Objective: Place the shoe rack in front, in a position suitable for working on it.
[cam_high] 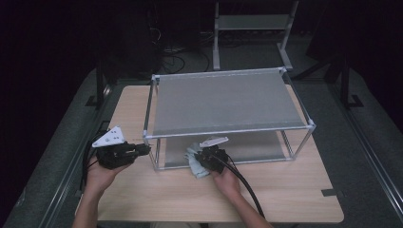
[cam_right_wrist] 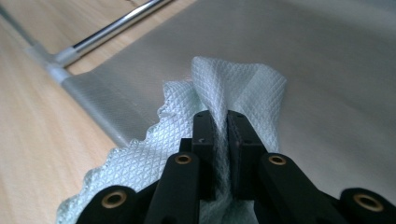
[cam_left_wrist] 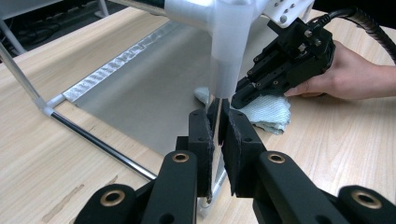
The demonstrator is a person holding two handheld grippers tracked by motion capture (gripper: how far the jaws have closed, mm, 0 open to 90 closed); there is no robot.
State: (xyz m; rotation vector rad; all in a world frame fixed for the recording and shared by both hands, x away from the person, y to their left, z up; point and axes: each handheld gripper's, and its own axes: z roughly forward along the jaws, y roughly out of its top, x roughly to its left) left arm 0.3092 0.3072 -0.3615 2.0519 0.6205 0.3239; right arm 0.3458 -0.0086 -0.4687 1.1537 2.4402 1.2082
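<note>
Pale green cloth [cam_right_wrist: 233,88] of waffle-embossed, scallop-edged fabric, bunched and pinched upward into a soft ridge running away from the right gripper [cam_right_wrist: 223,140], black padded fingers [cam_right_wrist: 205,140] clenched on that fold. Lying at the near left corner of the two-tier rack [cam_high: 228,102] of thin chrome tubes, white plastic corner joints and flat grey mesh shelves, half on the lower shelf [cam_left_wrist: 140,88], half on the pale wood-grain bench [cam_high: 285,190]. Left gripper [cam_left_wrist: 217,135] clamped on the rack's near left upright post [cam_left_wrist: 217,114], a slim vertical rod.
</note>
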